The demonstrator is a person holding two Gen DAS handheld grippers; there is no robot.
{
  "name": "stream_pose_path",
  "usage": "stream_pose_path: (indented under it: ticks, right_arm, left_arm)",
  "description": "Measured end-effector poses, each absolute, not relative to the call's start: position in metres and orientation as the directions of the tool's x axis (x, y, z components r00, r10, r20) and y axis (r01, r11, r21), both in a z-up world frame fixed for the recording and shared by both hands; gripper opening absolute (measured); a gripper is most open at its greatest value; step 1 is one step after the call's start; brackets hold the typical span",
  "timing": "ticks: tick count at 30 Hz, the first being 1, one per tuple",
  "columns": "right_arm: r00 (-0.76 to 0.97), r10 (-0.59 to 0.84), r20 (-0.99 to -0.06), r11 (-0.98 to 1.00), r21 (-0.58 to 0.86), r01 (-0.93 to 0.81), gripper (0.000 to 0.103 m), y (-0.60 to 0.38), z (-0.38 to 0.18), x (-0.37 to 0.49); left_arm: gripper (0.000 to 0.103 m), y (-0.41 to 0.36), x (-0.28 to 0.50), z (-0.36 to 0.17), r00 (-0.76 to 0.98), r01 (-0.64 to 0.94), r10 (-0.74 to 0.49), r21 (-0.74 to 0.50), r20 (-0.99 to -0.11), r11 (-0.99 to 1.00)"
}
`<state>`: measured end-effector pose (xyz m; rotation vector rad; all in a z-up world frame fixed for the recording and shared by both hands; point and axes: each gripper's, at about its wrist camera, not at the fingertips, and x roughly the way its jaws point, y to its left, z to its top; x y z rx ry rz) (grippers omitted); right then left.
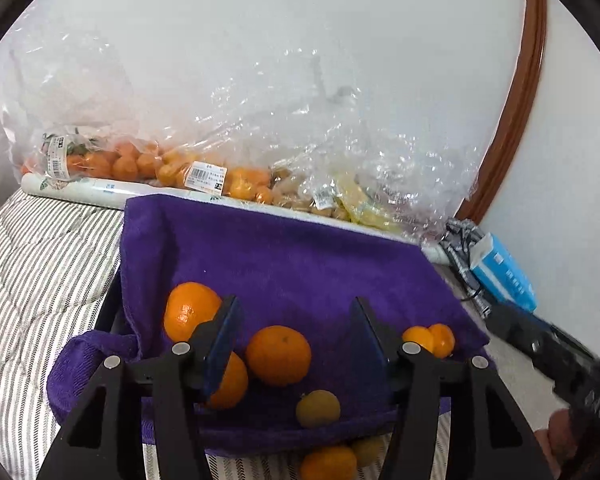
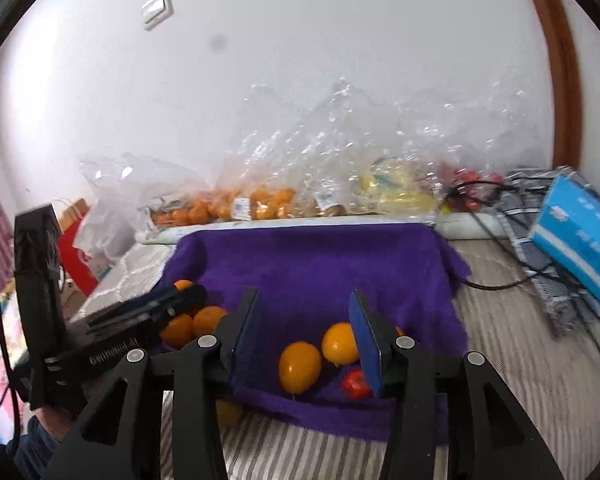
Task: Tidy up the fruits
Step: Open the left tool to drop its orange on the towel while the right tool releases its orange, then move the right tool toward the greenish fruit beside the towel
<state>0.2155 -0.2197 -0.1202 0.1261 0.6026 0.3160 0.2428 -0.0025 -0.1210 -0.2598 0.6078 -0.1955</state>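
A purple towel (image 1: 284, 256) lies on a striped bed cover and carries loose fruit. In the left wrist view, my left gripper (image 1: 294, 312) is open and empty above an orange (image 1: 278, 354), with another orange (image 1: 188, 310) at its left finger and a yellow-green fruit (image 1: 318, 408) nearer me. In the right wrist view, my right gripper (image 2: 304, 304) is open and empty over the towel (image 2: 320, 264), above two yellow-orange fruits (image 2: 300, 366) and a small red fruit (image 2: 355, 383). The left gripper's body (image 2: 112, 320) shows at the left, over several oranges (image 2: 196, 322).
Clear plastic bags of oranges (image 1: 140, 162) and yellow fruit (image 2: 396, 192) lie along the wall behind the towel. A blue tissue pack (image 2: 576, 236), a checked cloth (image 2: 540, 240) and black cables (image 2: 496, 284) lie at the right. Two fruits (image 1: 332, 460) lie off the towel's near edge.
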Motion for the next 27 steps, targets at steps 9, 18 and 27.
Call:
stream_pose_path:
  ticks: [9, 18, 27]
  right_arm:
    - [0.791, 0.228, -0.568, 0.974, 0.142, -0.179, 0.046, -0.220, -0.098, 0.166]
    - [0.782, 0.231, -0.579, 0.971, 0.185, -0.150, 0.046, -0.221, -0.099, 0.131]
    - [0.774, 0.232, -0.589, 0.971, 0.182, -0.154, 0.045, -0.209, -0.111, 0.109]
  left_arm:
    - [0.054, -0.009, 0.216, -0.094, 0.821, 0.171, -0.258, -0.213, -0.509, 0.962]
    - [0.054, -0.001, 0.156, -0.102, 0.811, 0.196, -0.189, -0.048, -0.554, 0.979]
    - [0.054, 0.050, 0.131, -0.129, 0.776, 0.121, -0.173, -0.127, -0.607, 0.985]
